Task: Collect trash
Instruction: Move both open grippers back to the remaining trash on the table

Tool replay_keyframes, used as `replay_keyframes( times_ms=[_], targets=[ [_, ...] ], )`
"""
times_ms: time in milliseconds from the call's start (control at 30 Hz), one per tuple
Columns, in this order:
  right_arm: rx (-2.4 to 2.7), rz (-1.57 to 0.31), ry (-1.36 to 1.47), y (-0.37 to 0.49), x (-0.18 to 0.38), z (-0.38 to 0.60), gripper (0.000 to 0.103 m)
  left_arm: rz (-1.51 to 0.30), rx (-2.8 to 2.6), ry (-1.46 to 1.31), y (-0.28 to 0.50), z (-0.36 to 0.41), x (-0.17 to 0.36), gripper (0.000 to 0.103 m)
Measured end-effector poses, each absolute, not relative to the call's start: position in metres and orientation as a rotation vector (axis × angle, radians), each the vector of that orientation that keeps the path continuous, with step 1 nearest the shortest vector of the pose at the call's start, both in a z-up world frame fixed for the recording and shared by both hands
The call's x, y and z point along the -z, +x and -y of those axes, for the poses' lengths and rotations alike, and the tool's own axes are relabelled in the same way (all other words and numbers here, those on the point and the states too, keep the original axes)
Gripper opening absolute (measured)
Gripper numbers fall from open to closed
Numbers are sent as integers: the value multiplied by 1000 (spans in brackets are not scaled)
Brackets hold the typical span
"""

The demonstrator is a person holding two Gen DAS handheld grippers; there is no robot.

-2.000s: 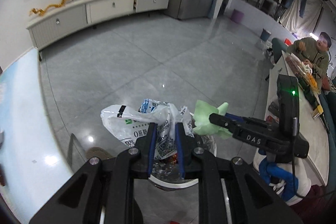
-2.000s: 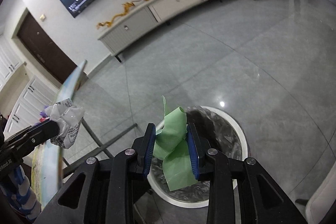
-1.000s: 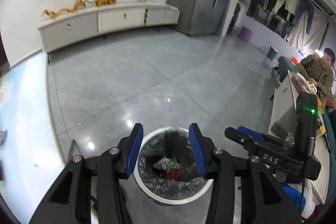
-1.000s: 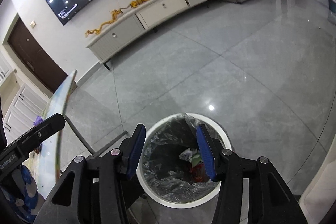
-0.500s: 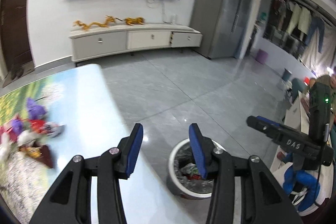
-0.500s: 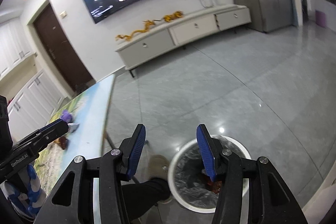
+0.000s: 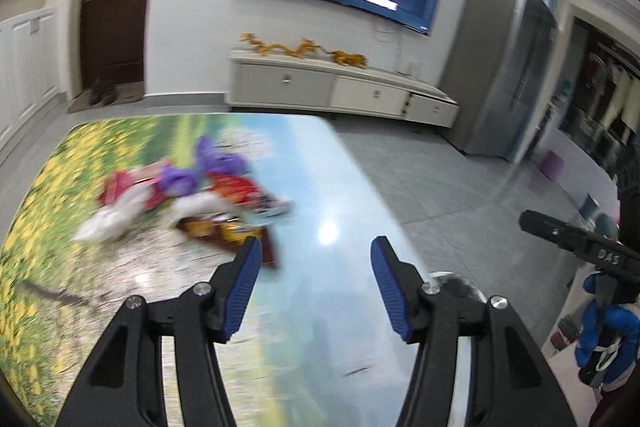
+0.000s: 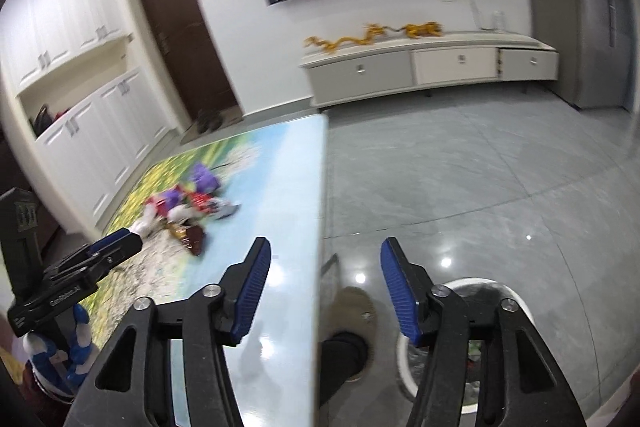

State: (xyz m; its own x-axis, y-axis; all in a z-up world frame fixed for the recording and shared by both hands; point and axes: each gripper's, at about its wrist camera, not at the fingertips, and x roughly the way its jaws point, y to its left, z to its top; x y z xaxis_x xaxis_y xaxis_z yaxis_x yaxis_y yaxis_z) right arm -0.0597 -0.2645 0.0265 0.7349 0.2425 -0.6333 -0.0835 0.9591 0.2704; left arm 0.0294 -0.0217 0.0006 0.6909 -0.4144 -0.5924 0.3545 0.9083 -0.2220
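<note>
Two black blue-padded grippers, left and right, spread wide and empty above one blurred trash heap on a flower-print table; one white round bin stands beside it.

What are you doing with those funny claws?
I'm collecting trash. Both claws, the left claw and the right claw, are open and empty right now. A pile of wrappers lies on the flower-print table, blurry but colourful. The trash bin stands on the floor beside the table, with some rubbish showing inside. The claws point toward the pile, not yet touching it.
</note>
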Motion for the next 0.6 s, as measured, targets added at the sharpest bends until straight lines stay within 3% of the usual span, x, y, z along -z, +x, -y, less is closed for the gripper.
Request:
replay_keyframes(
  times_ms=[267, 600],
  targets=[
    [-322, -808, 170, -21, -9, 202, 59, -723, 261, -127, 56, -62, 30, 58],
    [-490, -900, 94, 41, 29, 135, 59, -764, 168, -92, 102, -110, 45, 63]
  ],
)
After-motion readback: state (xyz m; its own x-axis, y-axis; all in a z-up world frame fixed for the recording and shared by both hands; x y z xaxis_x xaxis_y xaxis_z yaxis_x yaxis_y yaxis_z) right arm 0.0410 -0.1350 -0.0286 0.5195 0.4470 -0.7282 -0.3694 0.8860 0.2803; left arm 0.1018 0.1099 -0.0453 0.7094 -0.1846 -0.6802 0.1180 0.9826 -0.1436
